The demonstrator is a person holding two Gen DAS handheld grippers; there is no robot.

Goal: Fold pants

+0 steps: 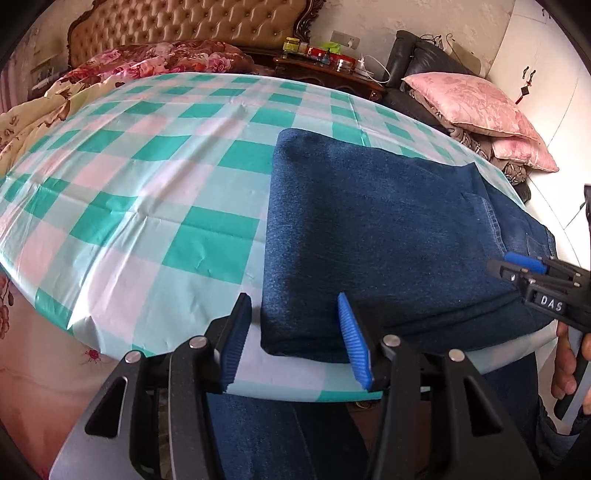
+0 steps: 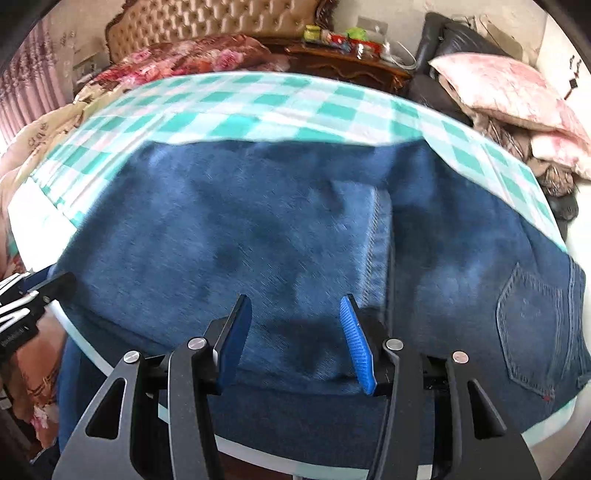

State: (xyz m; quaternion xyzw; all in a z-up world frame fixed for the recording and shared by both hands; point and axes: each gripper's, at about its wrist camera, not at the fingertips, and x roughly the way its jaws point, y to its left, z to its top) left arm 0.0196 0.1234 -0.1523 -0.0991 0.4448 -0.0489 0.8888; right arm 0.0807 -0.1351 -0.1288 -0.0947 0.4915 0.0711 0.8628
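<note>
pants (image 1: 369, 229) folded on checked table (image 1: 147, 184) | left gripper (image 1: 295, 343) jaws apart, empty | right gripper (image 2: 295, 343) jaws apart, empty

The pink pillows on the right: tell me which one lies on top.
The larger, paler pink pillow lies on top, leaning against the black sofa. The smaller pink pillow is mostly hidden beneath it, only its lower corner sticking out.

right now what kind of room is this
Most likely a bedroom: a tufted tan upholstered headboard, floral red bedding below it, and a dark carved wooden nightstand beside the bed.
</note>
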